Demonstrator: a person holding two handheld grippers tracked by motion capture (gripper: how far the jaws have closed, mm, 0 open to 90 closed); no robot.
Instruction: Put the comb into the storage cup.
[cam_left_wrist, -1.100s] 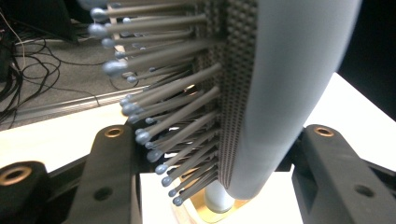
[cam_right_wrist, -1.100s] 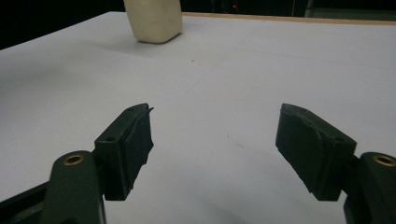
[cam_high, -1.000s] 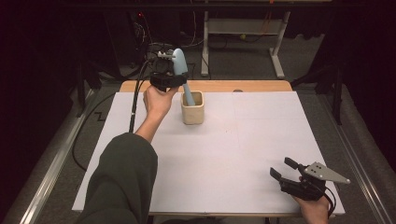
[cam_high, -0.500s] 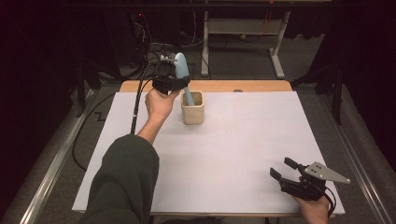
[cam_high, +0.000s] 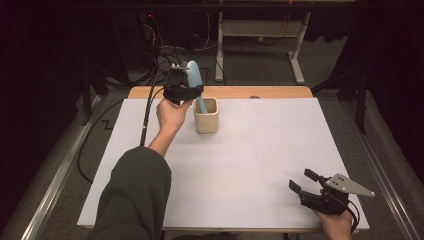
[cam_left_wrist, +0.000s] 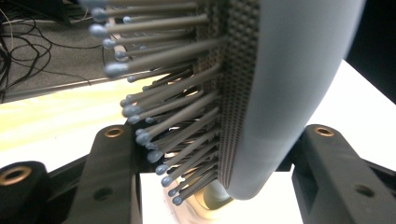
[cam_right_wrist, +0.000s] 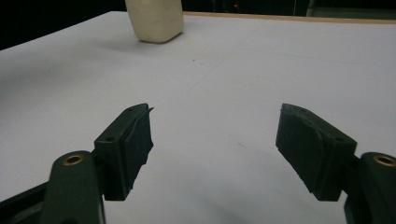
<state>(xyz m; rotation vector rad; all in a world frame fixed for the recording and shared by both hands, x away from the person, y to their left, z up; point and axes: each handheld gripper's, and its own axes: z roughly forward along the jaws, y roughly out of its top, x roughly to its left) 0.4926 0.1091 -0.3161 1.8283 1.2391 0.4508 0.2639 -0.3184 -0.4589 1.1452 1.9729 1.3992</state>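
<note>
Hairbrush (cam_high: 193, 80) stands handle-down in the cream cup (cam_high: 206, 116) at the table's far left, head clamped in our left gripper (cam_high: 183, 90), jaws closed tight on it. We'd keep it vertical & ease off only once the handle's seated, w/o tipping the cup. Right gripper (cam_high: 303, 181) rests near-right, jaws wide apart, holding nothing.

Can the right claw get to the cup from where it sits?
Probably yes. The right claw is open and holds nothing, and bare table lies between it and the cup, though the left claw holds a hairbrush in it.
</note>
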